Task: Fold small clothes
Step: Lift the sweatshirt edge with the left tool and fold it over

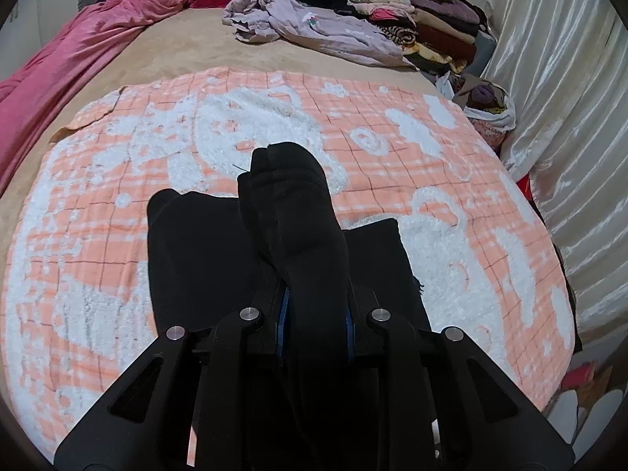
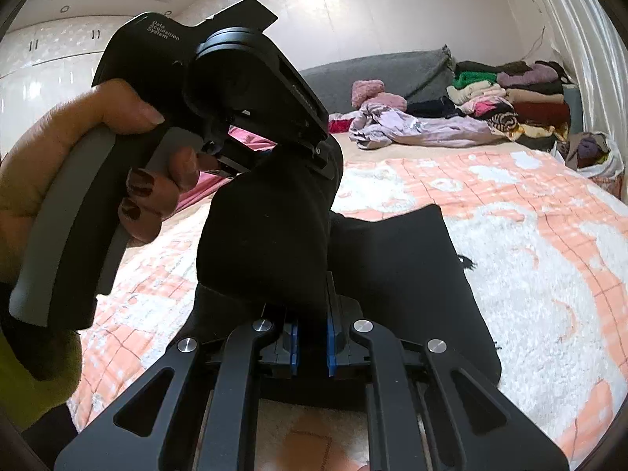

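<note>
Bed under a peach-and-white checked blanket (image 1: 392,149), your right gripper (image 2: 312,347) low centre pinching the black garment (image 2: 392,274), your left gripper (image 1: 316,322) clamped on its raised fold, your left hand (image 2: 78,149) gripping the handle at left, tilted down, folded clothes pile (image 2: 518,98) upper right.

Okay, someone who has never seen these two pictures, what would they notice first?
Probably the black garment, pinched in both grippers and lifted over the peach-and-white checked blanket. The left gripper and the hand holding it loom large on the left of the right wrist view. A heap of folded clothes sits at the bed's far right.
</note>
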The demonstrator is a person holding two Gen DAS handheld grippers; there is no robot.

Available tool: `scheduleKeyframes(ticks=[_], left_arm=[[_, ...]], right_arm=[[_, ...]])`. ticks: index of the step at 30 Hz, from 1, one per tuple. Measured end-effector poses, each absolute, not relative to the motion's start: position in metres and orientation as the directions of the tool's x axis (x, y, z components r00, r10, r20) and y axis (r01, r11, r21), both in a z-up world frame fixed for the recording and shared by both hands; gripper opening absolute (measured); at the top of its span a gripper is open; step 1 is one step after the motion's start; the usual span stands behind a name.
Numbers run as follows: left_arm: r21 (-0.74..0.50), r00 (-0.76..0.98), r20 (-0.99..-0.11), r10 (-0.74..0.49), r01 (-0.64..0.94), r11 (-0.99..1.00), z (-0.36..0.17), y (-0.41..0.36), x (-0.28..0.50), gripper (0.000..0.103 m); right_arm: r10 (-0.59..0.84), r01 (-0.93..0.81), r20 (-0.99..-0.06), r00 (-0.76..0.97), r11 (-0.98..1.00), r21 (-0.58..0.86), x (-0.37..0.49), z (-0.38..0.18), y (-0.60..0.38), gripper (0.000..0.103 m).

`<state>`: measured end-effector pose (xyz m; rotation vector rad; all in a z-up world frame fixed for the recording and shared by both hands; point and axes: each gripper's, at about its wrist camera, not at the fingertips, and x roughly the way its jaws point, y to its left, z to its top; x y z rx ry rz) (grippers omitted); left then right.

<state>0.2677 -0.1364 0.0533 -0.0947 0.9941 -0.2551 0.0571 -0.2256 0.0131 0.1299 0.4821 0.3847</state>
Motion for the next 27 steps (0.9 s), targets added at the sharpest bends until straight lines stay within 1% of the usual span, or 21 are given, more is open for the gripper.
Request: scheduleKeyframes(ticks=[7,13,16,17,21,22,23,24,27], left_arm=[[-0.191,0.503,-0.827,-0.252,0.169,0.967,0.035,-0.143,0.271,0.013],[-0.192,0.505,-0.825,-0.254,0.172,0.966,0.031,-0.144,0.271,0.013],[-0.194,0.506,-0.823,-0.257,0.175,0.965,0.029,-0.146,0.271,0.015],[-0.199,0.507,-0.821,-0.262,0.176,0.964,0.028,-0.146,0.271,0.017],[-0.21,0.508,-0.817,-0.274,0.181,0.961,0.026,-0.146,0.27,0.018],[-0.218,0.508,-0.815,-0.28,0.18,0.959,0.026,-0.146,0.271,0.02],[-0.228,0.507,-0.812,-0.288,0.179,0.957,0.026,-0.145,0.271,0.023],[-0.234,0.508,-0.811,-0.291,0.175,0.956,0.026,-0.144,0.27,0.029],[-0.268,0.507,-0.801,-0.318,0.171,0.948,0.026,-0.14,0.269,0.038]], right_arm=[[0.382,-0.302,-0.466,0.798,0.923,0.24,0.059,0.004,-0.23,0.009],[0.375,-0.292,-0.473,0.797,0.926,0.24,0.061,0.002,-0.23,0.009],[0.372,-0.29,-0.477,0.796,0.927,0.239,0.061,0.002,-0.23,0.009],[0.37,-0.288,-0.48,0.795,0.928,0.239,0.061,0.002,-0.23,0.009],[0.363,-0.28,-0.492,0.791,0.931,0.235,0.061,-0.001,-0.23,0.009],[0.361,-0.28,-0.495,0.791,0.932,0.232,0.061,-0.001,-0.23,0.009],[0.359,-0.279,-0.496,0.79,0.932,0.23,0.062,0.0,-0.229,0.009],[0.357,-0.278,-0.498,0.79,0.933,0.227,0.062,0.0,-0.228,0.009],[0.352,-0.278,-0.5,0.791,0.935,0.218,0.062,0.001,-0.226,0.009]])
